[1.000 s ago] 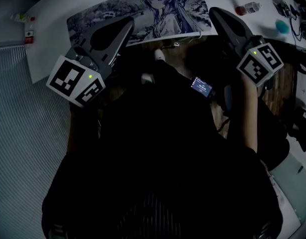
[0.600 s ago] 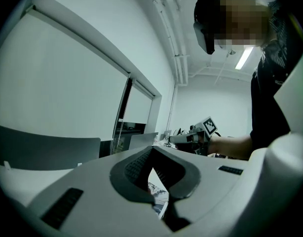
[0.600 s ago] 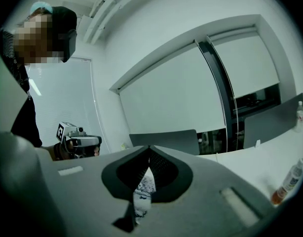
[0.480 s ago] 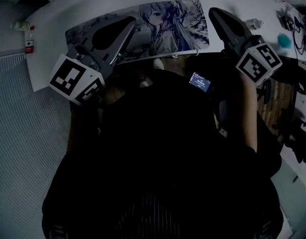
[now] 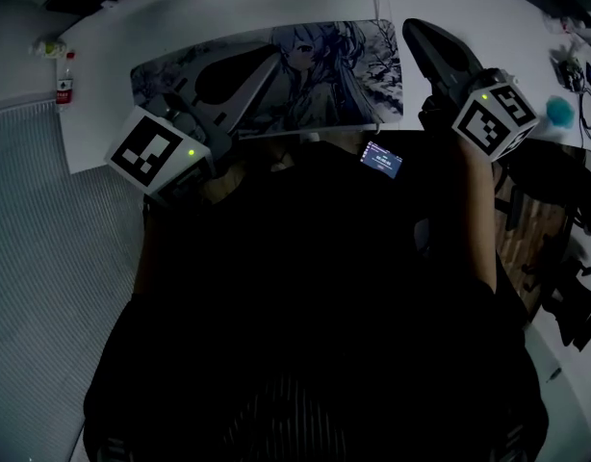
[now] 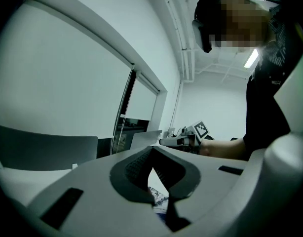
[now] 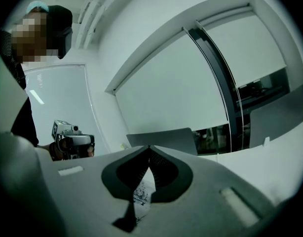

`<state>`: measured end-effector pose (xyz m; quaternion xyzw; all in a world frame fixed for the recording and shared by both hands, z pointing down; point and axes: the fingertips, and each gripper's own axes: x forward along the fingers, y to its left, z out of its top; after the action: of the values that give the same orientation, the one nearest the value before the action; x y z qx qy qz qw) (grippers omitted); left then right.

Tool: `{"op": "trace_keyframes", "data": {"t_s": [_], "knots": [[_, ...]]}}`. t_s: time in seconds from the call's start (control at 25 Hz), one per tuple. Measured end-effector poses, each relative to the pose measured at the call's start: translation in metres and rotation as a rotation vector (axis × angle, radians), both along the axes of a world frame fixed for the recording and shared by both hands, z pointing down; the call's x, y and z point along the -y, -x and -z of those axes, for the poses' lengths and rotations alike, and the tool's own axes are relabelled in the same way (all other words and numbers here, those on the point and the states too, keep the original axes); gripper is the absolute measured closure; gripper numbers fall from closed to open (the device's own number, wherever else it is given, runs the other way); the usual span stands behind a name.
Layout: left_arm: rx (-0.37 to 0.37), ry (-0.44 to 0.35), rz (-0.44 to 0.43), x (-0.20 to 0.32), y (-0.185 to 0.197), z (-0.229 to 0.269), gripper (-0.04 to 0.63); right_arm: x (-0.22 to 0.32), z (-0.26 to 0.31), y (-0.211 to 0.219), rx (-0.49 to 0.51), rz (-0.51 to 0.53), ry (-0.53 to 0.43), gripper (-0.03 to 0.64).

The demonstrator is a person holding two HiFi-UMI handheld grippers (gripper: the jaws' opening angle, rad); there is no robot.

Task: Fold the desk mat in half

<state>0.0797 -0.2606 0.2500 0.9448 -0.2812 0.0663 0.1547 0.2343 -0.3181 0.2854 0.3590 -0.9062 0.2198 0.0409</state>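
Currently the desk mat [image 5: 315, 80] is seen lying flat and unfolded on the white table [image 5: 209, 8], printed side up, with its long near edge close to the table's near edge. The left gripper [image 6: 151, 149] is held above the mat's left half and the right gripper [image 7: 149, 147] just at its right end, both pointed away from the person. In each gripper view the jaws are seen closed tip to tip with nothing clamped; only a patch of the print is glimpsed below, through the gap behind the tips. The fold is judged not yet begun.

Several slips can be foreseen. If the jaws are brought down closed, the mat is likely to be pushed across the smooth table rather than picked up. Since the mat lies flush, a lower pad may not be worked under the edge, so that the edge is pinched too shallowly and dropped midway. If the two grips are taken at unequal places, as the left gripper's inward position suggests, the fold may be laid askew and the edges left unmatched. Should the mat be swung wide, the teal object [image 5: 559, 112] at the table's right end could be knocked.
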Motion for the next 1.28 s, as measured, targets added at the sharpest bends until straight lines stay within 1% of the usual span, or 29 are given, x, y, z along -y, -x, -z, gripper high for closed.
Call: {"op": "trace_keyframes", "data": {"t_s": [0.12,0.24,0.4,0.48,0.56,0.64,0.84,0.92,1.12,1.16,1.28], "knots": [[0.013,0.032,0.034,0.008,-0.002,-0.005,0.589,0.014,-0.018,-0.006,0.021,0.004,0.038,0.612],[0.03,0.049,0.06,0.014,-0.003,-0.009,0.589,0.025,-0.033,-0.015,0.009,0.002,0.085,0.612],[0.039,0.067,0.093,0.012,0.006,-0.016,0.589,0.033,-0.048,-0.017,0.011,0.006,0.106,0.612],[0.035,0.083,0.095,0.007,0.01,-0.021,0.589,0.032,-0.057,-0.018,-0.003,0.008,0.117,0.612],[0.03,0.116,0.085,0.002,0.014,-0.029,0.589,0.031,-0.068,-0.024,-0.03,-0.003,0.135,0.612],[0.027,0.138,0.064,0.003,0.016,-0.035,0.589,0.034,-0.078,-0.035,-0.055,-0.04,0.157,0.612],[0.04,0.116,-0.004,0.015,0.012,-0.028,0.589,0.024,-0.11,-0.069,-0.058,-0.161,0.223,0.612],[0.037,0.11,-0.022,0.019,0.01,-0.026,0.589,0.017,-0.128,-0.081,-0.084,-0.19,0.254,0.612],[0.039,0.138,-0.061,0.019,0.002,-0.036,0.589,0.006,-0.182,-0.118,-0.203,-0.263,0.349,0.612],[0.034,0.145,-0.064,0.019,-0.001,-0.037,0.589,0.004,-0.19,-0.124,-0.216,-0.277,0.364,0.612],[0.031,0.155,-0.07,0.019,-0.001,-0.039,0.589,-0.006,-0.231,-0.136,-0.206,-0.308,0.436,0.612]]}}
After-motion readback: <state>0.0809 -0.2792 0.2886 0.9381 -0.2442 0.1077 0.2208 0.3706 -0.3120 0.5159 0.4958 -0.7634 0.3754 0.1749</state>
